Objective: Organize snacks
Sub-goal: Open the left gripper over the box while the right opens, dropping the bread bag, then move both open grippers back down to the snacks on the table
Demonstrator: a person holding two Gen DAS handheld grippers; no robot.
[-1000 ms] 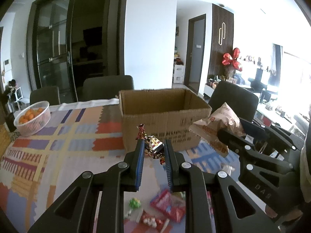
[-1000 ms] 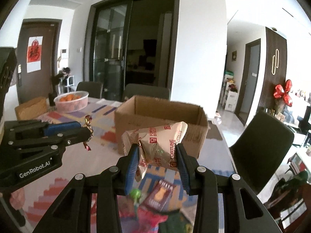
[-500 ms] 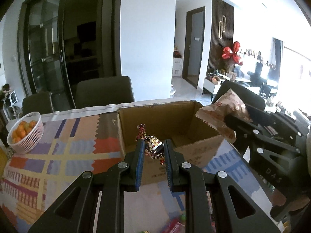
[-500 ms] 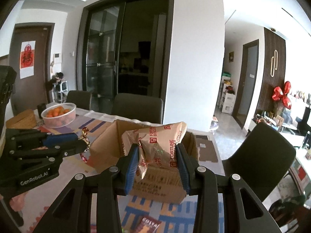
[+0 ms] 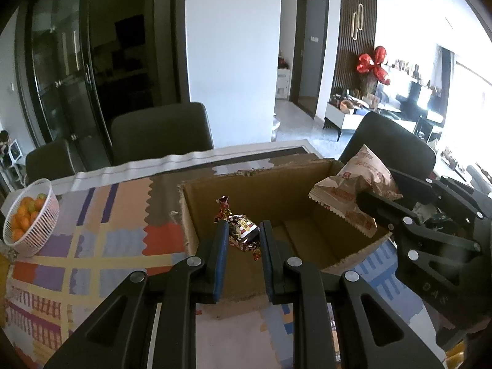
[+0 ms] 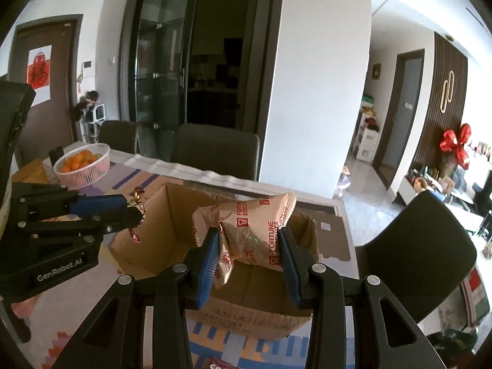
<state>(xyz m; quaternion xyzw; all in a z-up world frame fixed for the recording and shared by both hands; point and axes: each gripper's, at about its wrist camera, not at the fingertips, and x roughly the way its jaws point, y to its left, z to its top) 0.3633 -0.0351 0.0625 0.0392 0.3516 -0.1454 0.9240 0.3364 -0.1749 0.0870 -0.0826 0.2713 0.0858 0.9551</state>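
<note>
Snacks held over my cardboard box [image 5: 310,184]: left gripper [image 5: 243,235] pinching a candy [image 5: 241,230], right gripper [image 6: 250,247] at three o'clock clamping a biscuit bag [image 6: 252,224]. Next, I judge, release both inside.

A white basket [image 5: 33,215] of oranges [image 5: 23,215] stands on the patterned cloth [image 5: 101,246] at the far left of the surface [image 5: 246,153]. Dark chairs [image 5: 161,132] line the far edge, and another chair [image 5: 390,138] stands at the right end. Behind them are black-framed glass doors [image 5: 70,70] and a white pillar [image 5: 233,55]. A red balloon bow [image 5: 373,64] hangs by the slatted wall [image 5: 356,30]. A brown door [image 6: 43,92] bears a red paper sign [image 6: 38,67].
</note>
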